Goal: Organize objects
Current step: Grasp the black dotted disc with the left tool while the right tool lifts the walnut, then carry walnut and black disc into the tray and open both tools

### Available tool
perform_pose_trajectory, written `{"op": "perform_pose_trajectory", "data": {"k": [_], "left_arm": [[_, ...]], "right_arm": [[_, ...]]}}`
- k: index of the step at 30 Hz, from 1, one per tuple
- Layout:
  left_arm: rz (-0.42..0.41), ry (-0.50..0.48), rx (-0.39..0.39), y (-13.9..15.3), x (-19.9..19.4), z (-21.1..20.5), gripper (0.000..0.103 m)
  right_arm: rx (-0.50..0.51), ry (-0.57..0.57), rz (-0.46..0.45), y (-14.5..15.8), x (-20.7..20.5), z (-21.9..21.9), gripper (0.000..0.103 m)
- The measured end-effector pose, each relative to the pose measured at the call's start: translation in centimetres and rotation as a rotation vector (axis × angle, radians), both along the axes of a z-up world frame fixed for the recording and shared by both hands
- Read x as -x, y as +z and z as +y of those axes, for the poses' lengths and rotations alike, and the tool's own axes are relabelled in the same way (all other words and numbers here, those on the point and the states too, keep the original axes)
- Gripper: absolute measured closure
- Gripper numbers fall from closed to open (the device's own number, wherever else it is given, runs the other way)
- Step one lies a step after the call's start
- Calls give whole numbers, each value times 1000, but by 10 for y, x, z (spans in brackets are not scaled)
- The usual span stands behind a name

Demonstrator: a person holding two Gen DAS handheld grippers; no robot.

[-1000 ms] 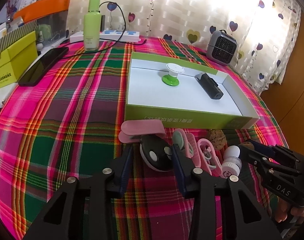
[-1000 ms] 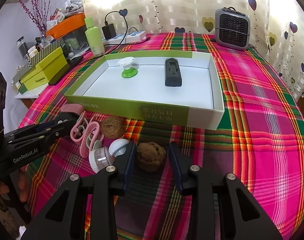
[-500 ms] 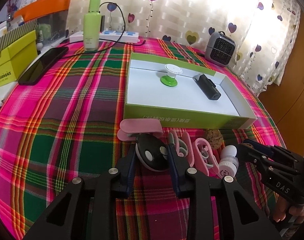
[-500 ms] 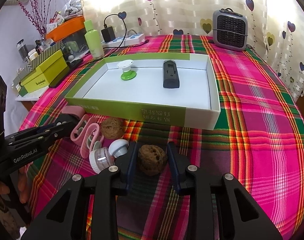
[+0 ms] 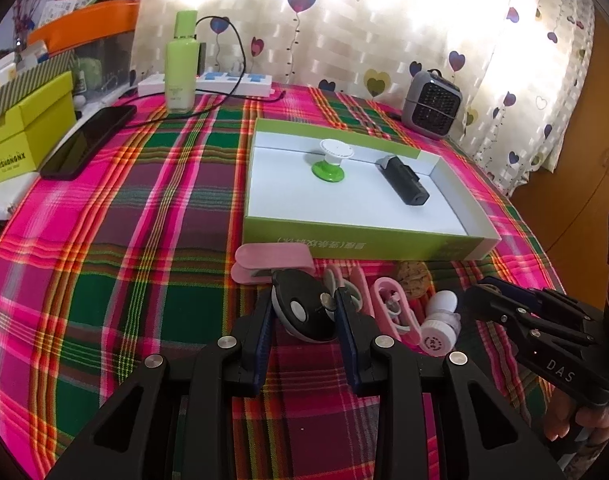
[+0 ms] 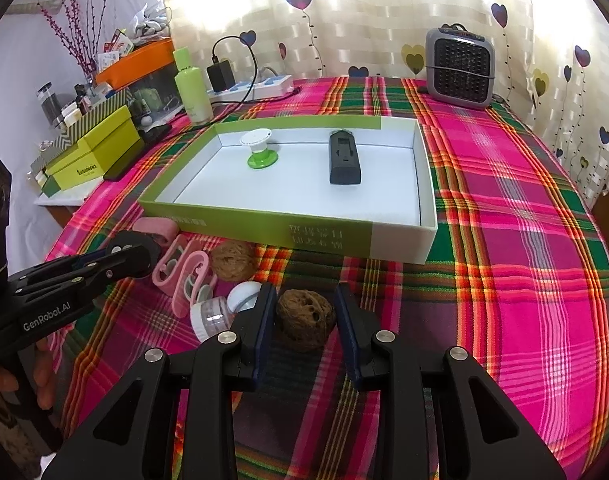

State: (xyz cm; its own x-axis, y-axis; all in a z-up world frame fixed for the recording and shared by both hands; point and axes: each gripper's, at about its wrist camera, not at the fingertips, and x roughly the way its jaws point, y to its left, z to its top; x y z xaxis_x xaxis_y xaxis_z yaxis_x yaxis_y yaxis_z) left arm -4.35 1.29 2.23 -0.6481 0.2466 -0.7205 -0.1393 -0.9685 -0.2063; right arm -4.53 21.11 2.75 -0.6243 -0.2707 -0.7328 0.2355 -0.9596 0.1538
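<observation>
Pink, green and orange plaid cloth (image 6: 524, 240) covers a table where small things lie in front of a shallow green-and-white box (image 6: 422, 236). The box's near wall carries pale printed characters too small to read. A lime-green box (image 5: 28, 140) at the table's left edge reads "SUISUONGNX" as far as it can be made out. The left gripper's arm is printed "GenRobot.AI", and the right gripper's arm is printed "DAS". The left gripper (image 5: 304, 312) has just been closing, and its dark blue pads now press on both sides of a black oval device (image 5: 300, 308) with white buttons, just in front of a pink clip (image 5: 270, 264). The right gripper (image 6: 302, 312) is clamped on a brown walnut (image 6: 306, 314) resting on the cloth near the box's front wall. A second walnut (image 6: 232, 260), pink plastic clips (image 6: 182, 276) and a small clear bottle with a white cap (image 6: 220, 312) lie between the two grippers. Inside the box sit a green-and-white stand (image 6: 258, 148) and a dark grey rectangular device (image 6: 344, 158), apart from each other.
</observation>
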Motion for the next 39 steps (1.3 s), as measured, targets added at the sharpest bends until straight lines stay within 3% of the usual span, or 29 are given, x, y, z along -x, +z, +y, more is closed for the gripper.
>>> {"op": "perform_pose_trajectory", "data": {"k": [14, 39], "left_arm": [[46, -26, -3, 19, 1, 6, 75], [16, -41, -18, 18, 68, 9, 75]], "right_arm": [[19, 4, 40, 19, 2, 0, 72], [-26, 50, 52, 30, 69, -15, 72]]}}
